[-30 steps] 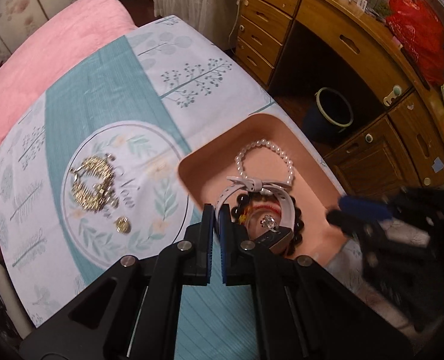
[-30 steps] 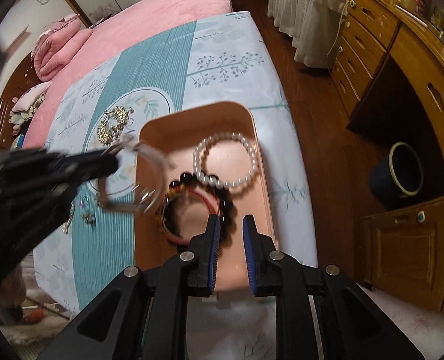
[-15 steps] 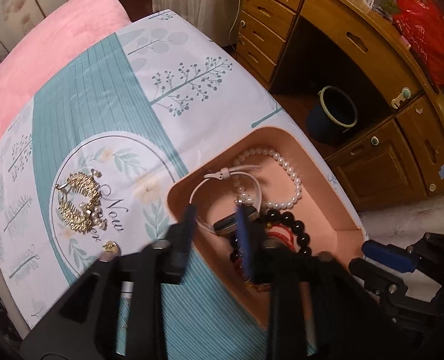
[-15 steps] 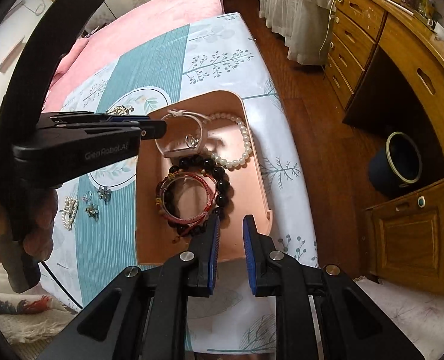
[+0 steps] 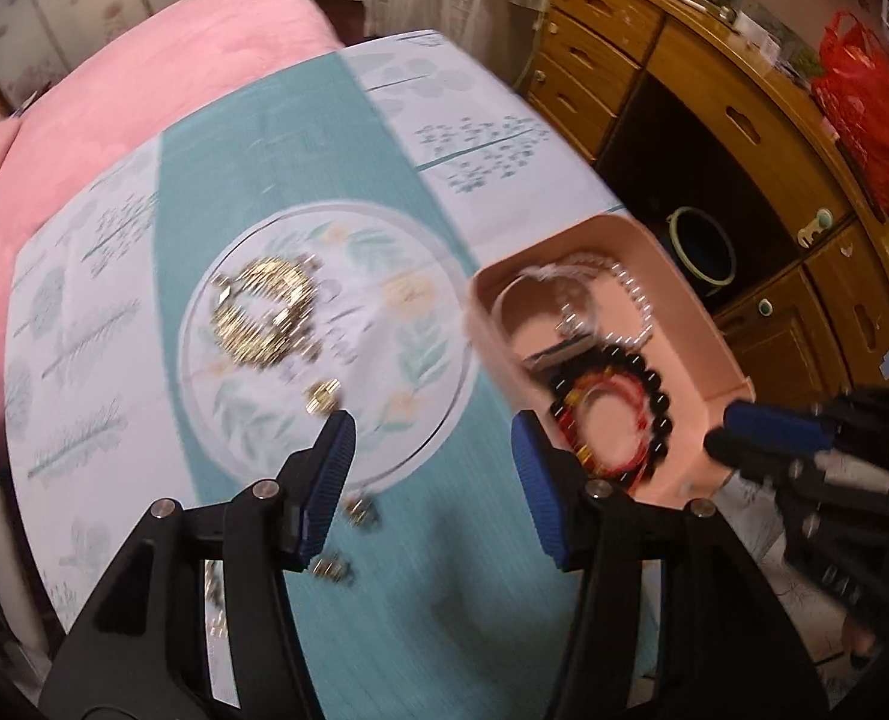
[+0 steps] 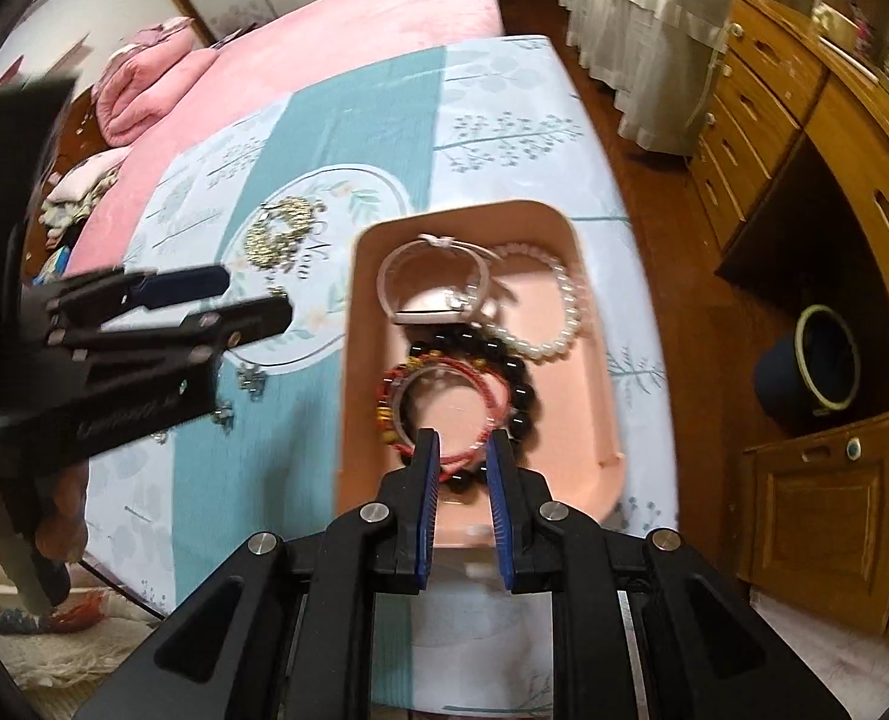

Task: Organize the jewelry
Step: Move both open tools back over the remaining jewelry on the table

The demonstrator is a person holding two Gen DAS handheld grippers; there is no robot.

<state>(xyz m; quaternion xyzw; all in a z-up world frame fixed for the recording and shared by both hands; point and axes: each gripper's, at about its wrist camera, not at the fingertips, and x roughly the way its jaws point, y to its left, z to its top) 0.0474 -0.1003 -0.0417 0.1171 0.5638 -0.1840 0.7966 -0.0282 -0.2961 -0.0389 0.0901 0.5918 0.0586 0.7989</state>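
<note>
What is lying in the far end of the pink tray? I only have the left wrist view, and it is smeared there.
Observer: The right wrist view shows a white-strapped watch in the far end of the tray, next to a pearl bracelet.
Operator: Is the right gripper carrying anything?
Observer: No. The right gripper hangs over the tray's near end, its jaws a little apart with nothing gripped between them.
</note>
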